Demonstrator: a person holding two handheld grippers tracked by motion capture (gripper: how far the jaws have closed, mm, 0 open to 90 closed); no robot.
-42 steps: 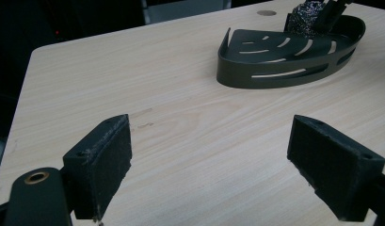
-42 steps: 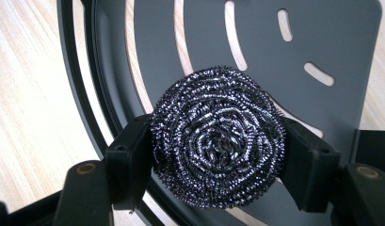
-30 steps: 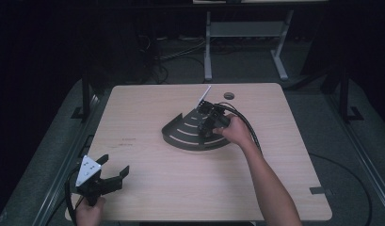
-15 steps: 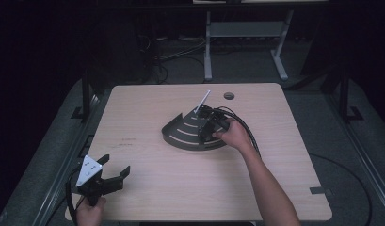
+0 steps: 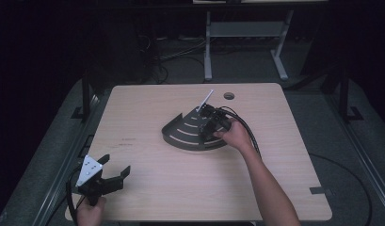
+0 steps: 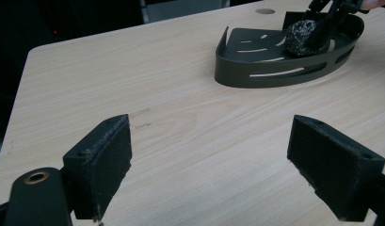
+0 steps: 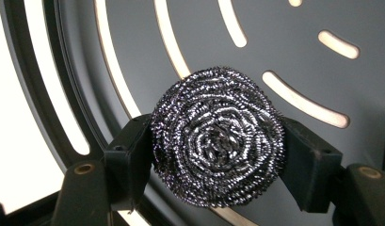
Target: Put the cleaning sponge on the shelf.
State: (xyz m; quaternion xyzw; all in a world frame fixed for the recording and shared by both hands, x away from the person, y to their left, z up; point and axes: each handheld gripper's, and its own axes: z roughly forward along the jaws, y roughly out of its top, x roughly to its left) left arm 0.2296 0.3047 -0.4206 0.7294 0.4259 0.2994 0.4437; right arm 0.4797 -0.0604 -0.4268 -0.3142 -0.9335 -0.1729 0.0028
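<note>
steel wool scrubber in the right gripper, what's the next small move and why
Probably ease it down and open: the right gripper is shut on the steel wool scrubber directly over the slotted corner caddy, while the left gripper rests open near the table's edge.

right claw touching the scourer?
Touching. The right gripper view shows both pads of the right claw pressed against the sides of the scourer, over the tray.
</note>
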